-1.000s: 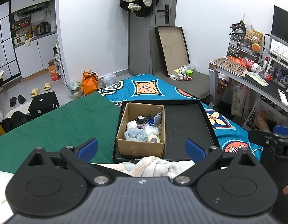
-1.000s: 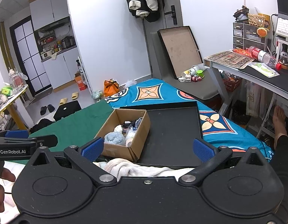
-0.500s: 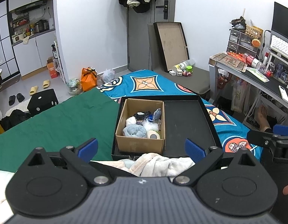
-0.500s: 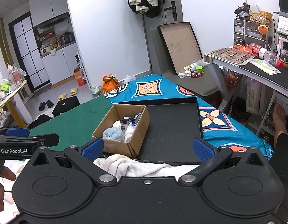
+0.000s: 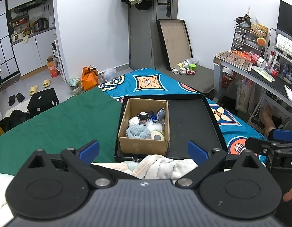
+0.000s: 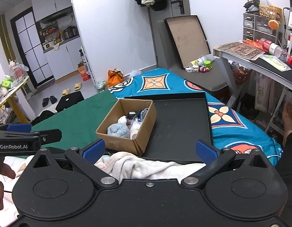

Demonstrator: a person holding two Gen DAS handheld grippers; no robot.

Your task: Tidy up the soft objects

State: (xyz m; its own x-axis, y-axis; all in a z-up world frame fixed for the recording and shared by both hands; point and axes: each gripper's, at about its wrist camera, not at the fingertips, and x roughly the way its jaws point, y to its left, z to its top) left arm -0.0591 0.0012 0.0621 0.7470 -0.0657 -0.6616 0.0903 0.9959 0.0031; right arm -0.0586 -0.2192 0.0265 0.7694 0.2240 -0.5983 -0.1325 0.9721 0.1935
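Holding my left gripper [image 5: 143,150] and right gripper [image 6: 148,151] spread wide, nothing between the fingers. A pale towel [image 5: 161,167] lies just below both at 6 o'clock. Beyond, at 12 o'clock, a box [image 5: 144,144] of soft items sits in the left half of a black tray [image 5: 193,124].

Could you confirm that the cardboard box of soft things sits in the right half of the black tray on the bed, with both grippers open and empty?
Not quite: the cardboard box sits in the left half of the black tray, and the right half is bare, as the left wrist view shows. The rest holds: the tray lies on the bed, and the left gripper and right gripper are both open and empty.
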